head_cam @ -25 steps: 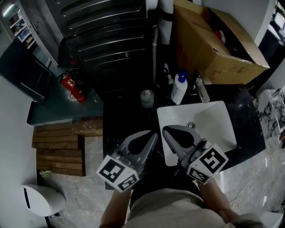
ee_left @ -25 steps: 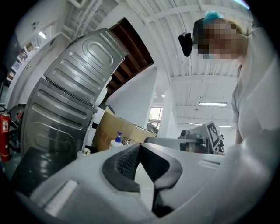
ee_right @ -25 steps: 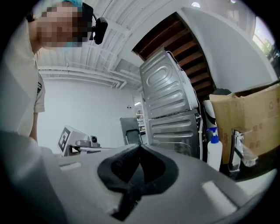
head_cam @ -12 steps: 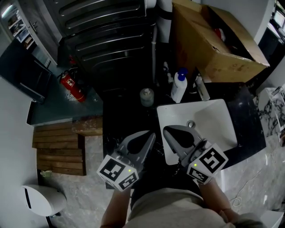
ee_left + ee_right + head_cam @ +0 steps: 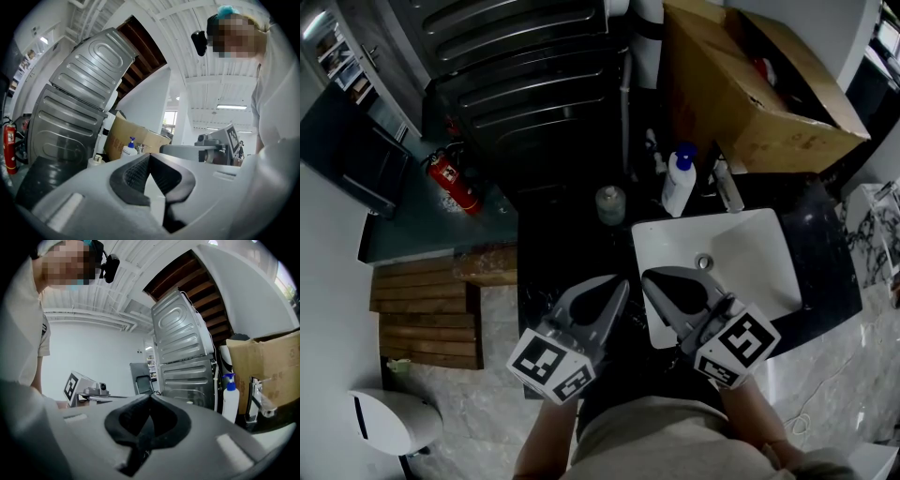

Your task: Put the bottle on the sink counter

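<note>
A white bottle with a blue pump (image 5: pixel 678 183) stands upright on the dark counter (image 5: pixel 553 253), behind the white sink (image 5: pixel 759 267) and next to the faucet (image 5: pixel 727 192). The left gripper view shows the bottle (image 5: pixel 129 149) far ahead, and in the right gripper view the bottle (image 5: pixel 229 399) is off to the right. My left gripper (image 5: pixel 623 281) and right gripper (image 5: pixel 649 277) hover side by side near my body, at the sink's front left corner. Both are shut with nothing between the jaws, well short of the bottle.
A small clear jar (image 5: pixel 609 204) sits on the counter left of the bottle. An open cardboard box (image 5: pixel 750 84) stands behind the sink. A ribbed metal appliance (image 5: pixel 534 84) is behind the counter. A red fire extinguisher (image 5: pixel 453 183) lies at the left, with wooden steps (image 5: pixel 422 314) below.
</note>
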`<state>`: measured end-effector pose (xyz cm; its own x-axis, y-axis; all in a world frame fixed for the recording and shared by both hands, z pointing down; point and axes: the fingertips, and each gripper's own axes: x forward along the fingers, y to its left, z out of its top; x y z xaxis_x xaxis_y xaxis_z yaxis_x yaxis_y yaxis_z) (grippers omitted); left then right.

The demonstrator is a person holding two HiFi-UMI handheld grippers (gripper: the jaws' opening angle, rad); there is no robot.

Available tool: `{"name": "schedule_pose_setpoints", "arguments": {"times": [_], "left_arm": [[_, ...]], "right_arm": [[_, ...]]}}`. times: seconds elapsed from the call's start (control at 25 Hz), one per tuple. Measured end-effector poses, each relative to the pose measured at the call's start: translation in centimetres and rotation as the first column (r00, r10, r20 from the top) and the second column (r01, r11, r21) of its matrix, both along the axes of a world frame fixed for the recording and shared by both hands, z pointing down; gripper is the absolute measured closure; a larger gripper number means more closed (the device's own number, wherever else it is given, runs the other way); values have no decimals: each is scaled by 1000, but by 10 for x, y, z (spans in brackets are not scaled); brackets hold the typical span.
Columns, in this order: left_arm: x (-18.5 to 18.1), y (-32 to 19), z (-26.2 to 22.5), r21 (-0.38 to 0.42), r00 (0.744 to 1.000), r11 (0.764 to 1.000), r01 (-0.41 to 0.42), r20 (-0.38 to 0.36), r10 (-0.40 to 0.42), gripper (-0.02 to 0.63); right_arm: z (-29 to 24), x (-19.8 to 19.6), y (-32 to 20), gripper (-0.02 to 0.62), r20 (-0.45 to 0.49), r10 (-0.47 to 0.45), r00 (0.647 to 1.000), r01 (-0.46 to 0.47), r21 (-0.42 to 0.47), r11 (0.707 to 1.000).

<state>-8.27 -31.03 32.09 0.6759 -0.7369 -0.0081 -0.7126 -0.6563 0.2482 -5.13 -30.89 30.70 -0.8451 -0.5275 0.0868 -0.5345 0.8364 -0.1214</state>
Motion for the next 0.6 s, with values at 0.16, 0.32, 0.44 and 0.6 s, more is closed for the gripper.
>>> {"name": "schedule_pose_setpoints", "arguments": {"times": [0.16,0.32,0.44,0.6], "left_arm": [[-1,-1,0,0,1000,1000,5,5,-5,600],[-4,-2,0,3,1000,1000,9,8,-9,600],[-5,-4,2,-2,1000,1000,11,12,-11,600],[-7,-7,9,-9,999,1000,9,50,-9,600]], "right_arm": [[0,-6,4,592,4,-38,999,38,2,999],[3,-9,5,592,3,-48,999,48,-3,999],[11,-10,4,592,-17,-51,999,50,-19,999],[22,-10,1,592,-35,-45,998,44,-43,998]]}}
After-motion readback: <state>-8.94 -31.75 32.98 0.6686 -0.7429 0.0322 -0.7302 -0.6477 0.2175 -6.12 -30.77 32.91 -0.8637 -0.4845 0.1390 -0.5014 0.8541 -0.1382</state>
